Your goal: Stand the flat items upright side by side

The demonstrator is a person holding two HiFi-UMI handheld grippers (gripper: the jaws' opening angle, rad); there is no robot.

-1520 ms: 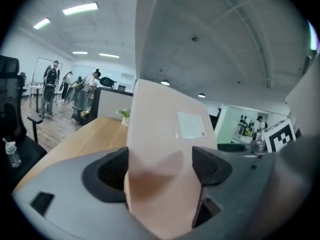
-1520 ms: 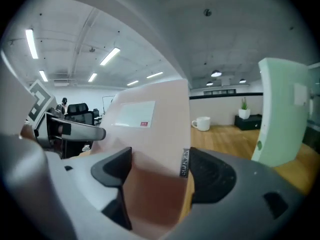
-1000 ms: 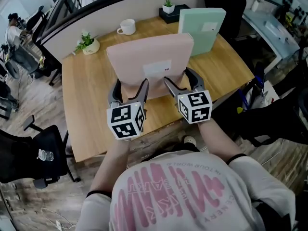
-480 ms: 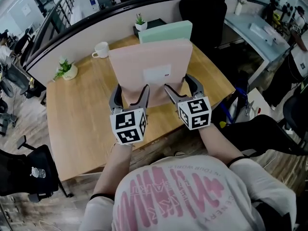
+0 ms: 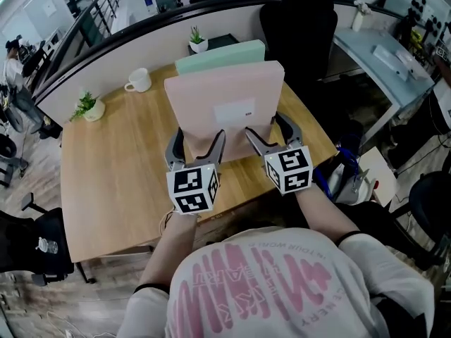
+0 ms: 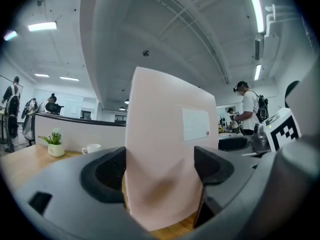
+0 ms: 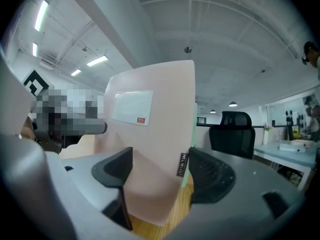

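A pink file box (image 5: 225,104) stands upright on the wooden table (image 5: 106,189), close in front of a mint-green file box (image 5: 218,53) that also stands upright. My left gripper (image 5: 197,143) straddles the pink box's lower left part; its jaws are opening, with the box (image 6: 165,149) still between them. My right gripper (image 5: 271,129) is at the lower right corner, and its pads press on the pink box (image 7: 150,149). A thin strip of the green box (image 7: 194,134) shows behind the pink one's edge.
A white mug (image 5: 139,81) and a small potted plant (image 5: 89,108) sit at the table's back left, another plant (image 5: 198,41) behind the green box. A black office chair (image 5: 306,27) stands beyond the table's right end, with another desk (image 5: 384,48) further right.
The pink box has been carried back and to the right, and now stands directly in front of the green box. The left gripper's jaws have spread slightly.
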